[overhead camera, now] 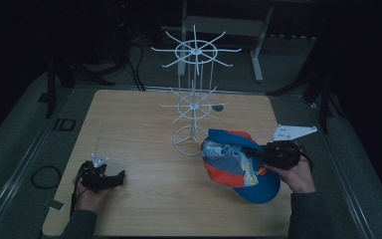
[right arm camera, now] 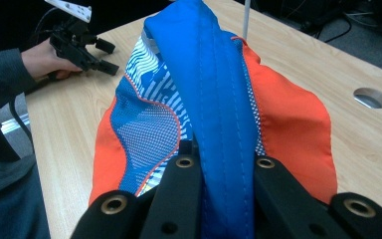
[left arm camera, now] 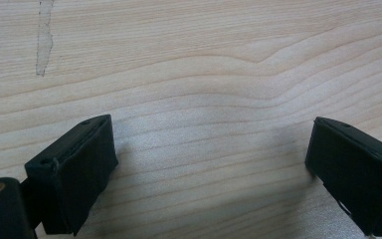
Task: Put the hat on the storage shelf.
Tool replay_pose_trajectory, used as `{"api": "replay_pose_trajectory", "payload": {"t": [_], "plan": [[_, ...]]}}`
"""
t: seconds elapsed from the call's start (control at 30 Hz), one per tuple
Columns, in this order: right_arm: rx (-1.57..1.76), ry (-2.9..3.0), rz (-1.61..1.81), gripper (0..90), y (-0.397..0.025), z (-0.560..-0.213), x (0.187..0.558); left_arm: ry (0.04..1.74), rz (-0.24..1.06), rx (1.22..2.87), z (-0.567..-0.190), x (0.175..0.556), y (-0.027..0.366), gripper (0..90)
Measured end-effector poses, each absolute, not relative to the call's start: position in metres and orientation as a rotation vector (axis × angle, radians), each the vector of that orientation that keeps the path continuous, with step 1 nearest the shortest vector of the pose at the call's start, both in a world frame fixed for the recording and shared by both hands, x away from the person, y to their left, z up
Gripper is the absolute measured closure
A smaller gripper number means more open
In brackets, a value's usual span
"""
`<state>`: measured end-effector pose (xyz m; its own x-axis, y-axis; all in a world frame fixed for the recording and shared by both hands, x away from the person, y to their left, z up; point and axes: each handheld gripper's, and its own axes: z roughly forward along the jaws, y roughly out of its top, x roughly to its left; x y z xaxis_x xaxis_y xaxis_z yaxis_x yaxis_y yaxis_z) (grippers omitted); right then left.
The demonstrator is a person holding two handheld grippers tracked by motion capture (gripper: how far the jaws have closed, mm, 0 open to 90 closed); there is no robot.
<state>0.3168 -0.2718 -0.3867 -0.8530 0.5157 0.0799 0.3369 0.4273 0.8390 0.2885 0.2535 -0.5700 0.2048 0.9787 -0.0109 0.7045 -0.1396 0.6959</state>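
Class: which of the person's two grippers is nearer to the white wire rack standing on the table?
Right. The right gripper, shut on the cap, sits just beside the white wire rack base. The left gripper rests open far off, near the table's front left edge.

A high camera looked forward and down over the whole table [overhead camera: 144, 124]. Each gripper camera sat close above that tabletop, one nearly touching it.

Cap [overhead camera: 238, 162] right of rack [overhead camera: 194, 107] base, seemingly touching; left gripper [overhead camera: 110, 180] far left.
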Motion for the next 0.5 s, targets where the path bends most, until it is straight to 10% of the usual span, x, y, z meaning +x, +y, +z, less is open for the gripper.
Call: {"api": "replay_pose_trajectory", "payload": {"t": [0.5], "plan": [[0.715,2.432,1.493,88.4,-0.283,-0.355,0.318,1.560,0.621,1.909,-0.570,0.288,0.253,6.1]]}}
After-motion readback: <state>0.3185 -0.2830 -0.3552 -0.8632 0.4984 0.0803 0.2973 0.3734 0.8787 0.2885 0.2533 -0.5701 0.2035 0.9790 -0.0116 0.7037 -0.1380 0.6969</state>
